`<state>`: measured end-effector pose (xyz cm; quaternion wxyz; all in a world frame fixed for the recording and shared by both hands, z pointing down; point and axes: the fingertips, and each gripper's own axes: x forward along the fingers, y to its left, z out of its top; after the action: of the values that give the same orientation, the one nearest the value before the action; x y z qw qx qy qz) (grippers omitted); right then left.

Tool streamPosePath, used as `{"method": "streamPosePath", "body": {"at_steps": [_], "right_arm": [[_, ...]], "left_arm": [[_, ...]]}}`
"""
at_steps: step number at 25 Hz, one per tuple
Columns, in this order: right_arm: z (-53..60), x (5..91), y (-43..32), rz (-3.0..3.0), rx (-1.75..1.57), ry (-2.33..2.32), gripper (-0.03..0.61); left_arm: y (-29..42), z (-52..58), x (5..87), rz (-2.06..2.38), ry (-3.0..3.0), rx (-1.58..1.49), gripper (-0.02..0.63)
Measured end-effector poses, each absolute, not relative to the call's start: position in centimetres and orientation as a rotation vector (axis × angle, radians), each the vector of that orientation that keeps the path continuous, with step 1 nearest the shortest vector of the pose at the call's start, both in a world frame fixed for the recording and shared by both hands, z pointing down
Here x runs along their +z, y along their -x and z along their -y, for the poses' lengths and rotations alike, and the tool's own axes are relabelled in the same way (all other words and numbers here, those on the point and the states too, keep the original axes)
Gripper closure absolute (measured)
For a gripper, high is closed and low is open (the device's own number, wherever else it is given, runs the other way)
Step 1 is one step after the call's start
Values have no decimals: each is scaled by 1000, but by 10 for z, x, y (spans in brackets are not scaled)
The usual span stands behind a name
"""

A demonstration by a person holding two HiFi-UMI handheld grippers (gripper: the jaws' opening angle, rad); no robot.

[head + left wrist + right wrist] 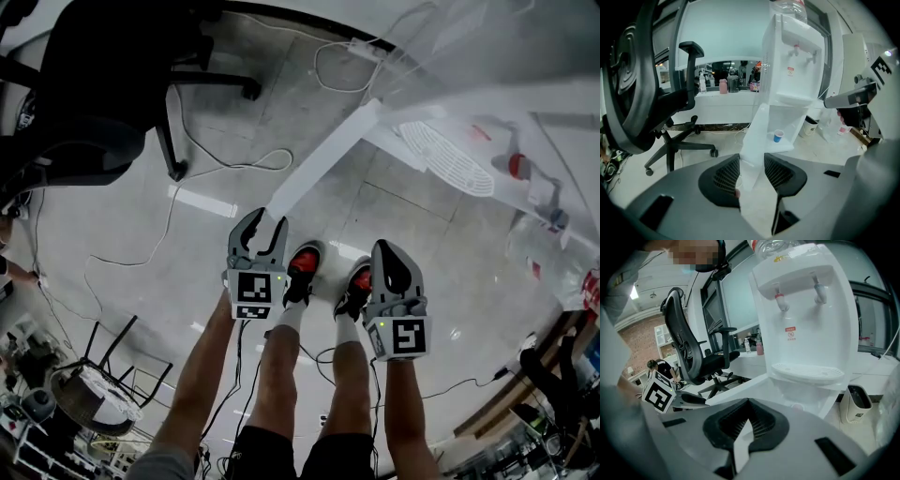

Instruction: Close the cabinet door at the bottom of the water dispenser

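The white water dispenser (pixel 450 155) (pixel 792 61) (pixel 806 324) stands ahead with its bottom cabinet door (pixel 319 159) (pixel 757 136) swung wide open towards me. A blue cup (pixel 778 136) sits inside the cabinet. My left gripper (pixel 260 230) (pixel 752 173) has the free edge of the door between its jaws, and both pads rest against it. My right gripper (pixel 394 267) (pixel 749 420) hangs beside it to the right, shut and holding nothing. It points at the dispenser's front, and the open door (pixel 740 392) runs off to the left in its view.
A black office chair (pixel 112 84) (pixel 670 117) (pixel 693 357) stands left of the door. Cables (pixel 187 197) trail over the grey floor. A small bin (pixel 857 404) (pixel 810 125) sits right of the dispenser. The person's red shoes (pixel 305 267) stand just behind the grippers.
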<state>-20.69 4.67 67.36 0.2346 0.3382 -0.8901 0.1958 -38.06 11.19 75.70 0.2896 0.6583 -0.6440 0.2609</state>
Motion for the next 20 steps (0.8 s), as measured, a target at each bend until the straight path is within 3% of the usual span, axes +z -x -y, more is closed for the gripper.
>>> {"method": "streamPosePath", "body": {"at_steps": [20], "right_arm": [[-65, 680, 117, 2416, 605, -1047, 566]], "left_arm": [[281, -126, 759, 1597, -1833, 729, 432]]}}
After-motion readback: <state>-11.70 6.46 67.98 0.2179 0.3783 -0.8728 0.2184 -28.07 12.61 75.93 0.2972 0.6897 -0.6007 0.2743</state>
